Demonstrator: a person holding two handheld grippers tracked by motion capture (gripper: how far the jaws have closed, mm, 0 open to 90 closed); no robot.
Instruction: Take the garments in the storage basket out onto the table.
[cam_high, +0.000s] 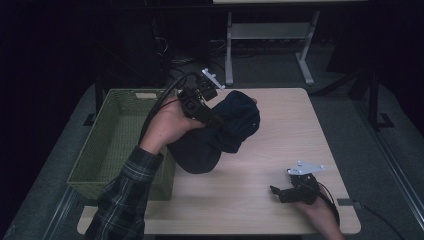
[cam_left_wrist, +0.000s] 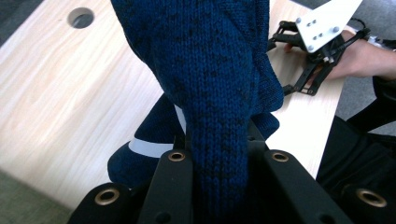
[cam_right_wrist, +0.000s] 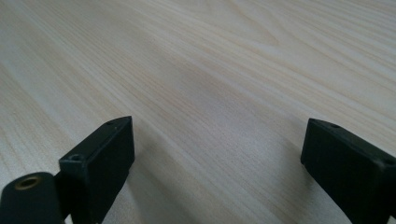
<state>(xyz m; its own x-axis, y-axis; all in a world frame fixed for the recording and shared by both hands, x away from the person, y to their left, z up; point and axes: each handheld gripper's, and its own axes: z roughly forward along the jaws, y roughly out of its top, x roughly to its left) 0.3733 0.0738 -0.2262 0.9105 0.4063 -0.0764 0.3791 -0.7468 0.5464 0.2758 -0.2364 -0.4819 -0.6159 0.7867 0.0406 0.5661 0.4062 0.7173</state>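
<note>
- We have the left gripper (cam_high: 212, 119) clamped on a fold of the dark blue knitted garment (cam_high: 220, 132); in the left gripper view the knit (cam_left_wrist: 219, 93) runs straight up between its fingers (cam_left_wrist: 173, 186), so the pinch takes a gathered ridge, not a single layer.
- The garment hangs bunched from that grip, its lower end at or just above the desk (cam_high: 280, 150), beside the green woven basket (cam_high: 115, 145). We judge it is lifted so it can swing over the basket's rim.
- A white label (cam_left_wrist: 149, 147) shows low on the cloth.
- Our right gripper (cam_high: 287, 192) rests low on the near right part of the desk, well apart from the garment, fingers (cam_right_wrist: 100, 158) spread wide with nothing between them, over bare wood (cam_right_wrist: 210, 70). We read it as parked out of the way.
</note>
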